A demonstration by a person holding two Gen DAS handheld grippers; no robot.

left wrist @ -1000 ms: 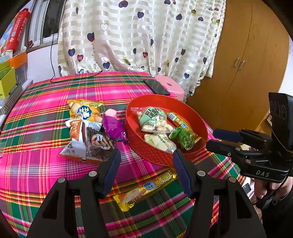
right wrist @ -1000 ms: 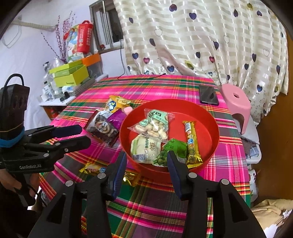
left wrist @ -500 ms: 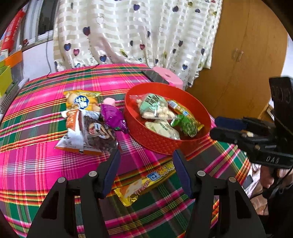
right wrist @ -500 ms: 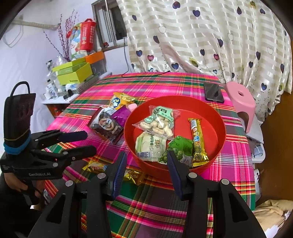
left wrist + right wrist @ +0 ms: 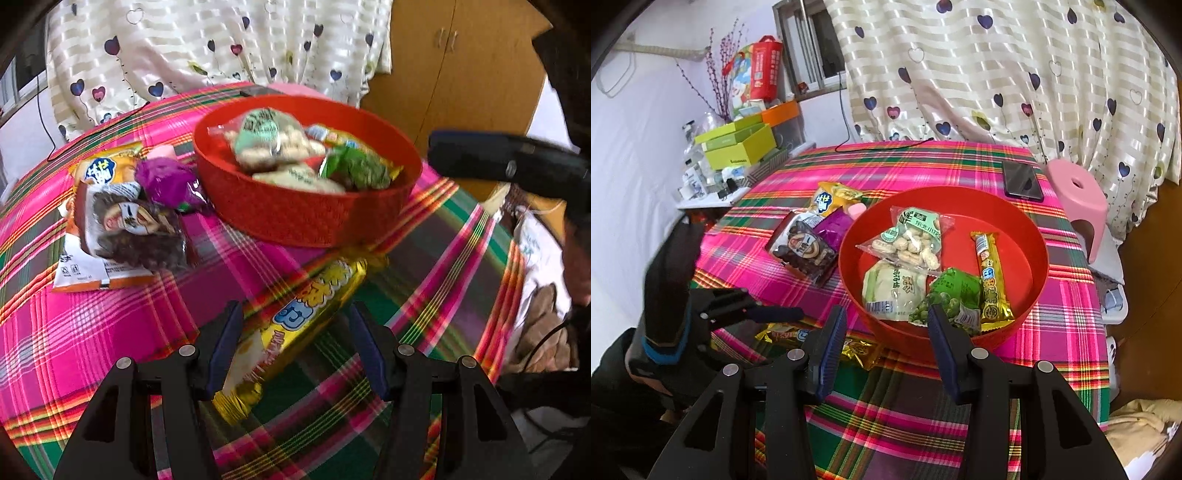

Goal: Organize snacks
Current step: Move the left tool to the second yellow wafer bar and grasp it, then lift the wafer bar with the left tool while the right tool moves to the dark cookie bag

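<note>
Left hand-held gripper (image 5: 295, 343), jaws wide, straddles the yellow snack bar (image 5: 295, 325) lying on the surface (image 5: 110, 332) at 6 o'clock of the red basket (image 5: 306, 218); pad contact indeterminate. Right hand-held gripper (image 5: 886, 332): jaws apart, empty.

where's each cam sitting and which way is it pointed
Left wrist: sits on the left gripper, angled down at the gold snack bar lying between its open fingers; the right gripper's dark finger shows at the right edge.
Right wrist: sits on the right gripper, angled down at the round red plastic basket; the left gripper shows at left.
Shared: basket, gold bar, plaid tablecloth.
</note>
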